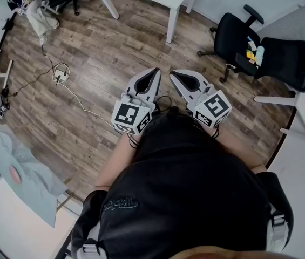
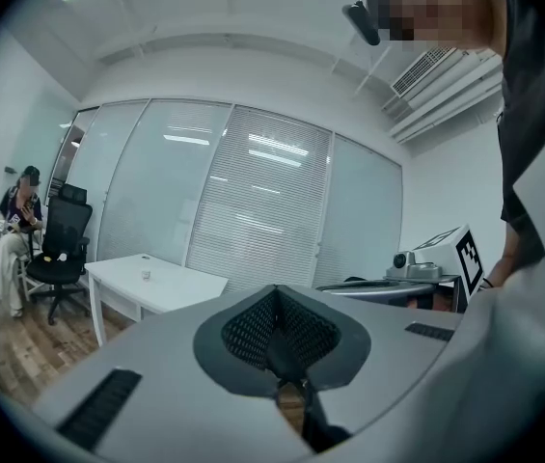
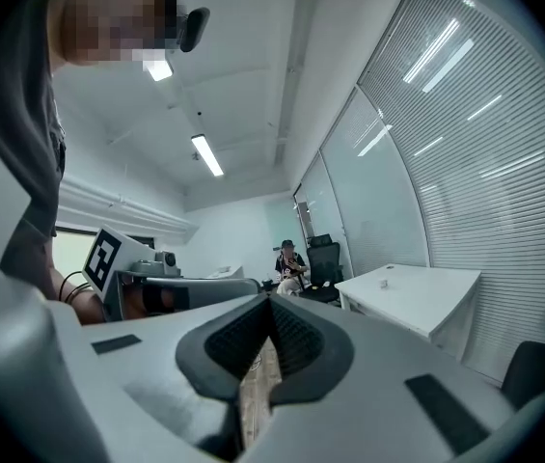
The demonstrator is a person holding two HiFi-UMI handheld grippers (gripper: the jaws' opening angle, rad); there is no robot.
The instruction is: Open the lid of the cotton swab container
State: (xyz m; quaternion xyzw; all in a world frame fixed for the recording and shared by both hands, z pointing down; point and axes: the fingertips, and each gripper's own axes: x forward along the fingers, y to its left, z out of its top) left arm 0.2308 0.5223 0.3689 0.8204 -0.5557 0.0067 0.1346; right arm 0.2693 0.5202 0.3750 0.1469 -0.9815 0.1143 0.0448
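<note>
Torso (image 1: 184, 193) partly hides both arms (image 1: 119, 163), while left tongs (image 1: 154, 72) and right tongs (image 1: 174, 73) (both empty) sit pinched shut.

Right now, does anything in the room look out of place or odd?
A white cable trails loose across the wooden floor from a power strip, where a foot could catch it. Colourful items sit on the black office chair.

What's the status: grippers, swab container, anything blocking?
Left gripper and right gripper shut, empty, held side by side above the wood floor. Swab container not in any view. Nothing blocking them.
</note>
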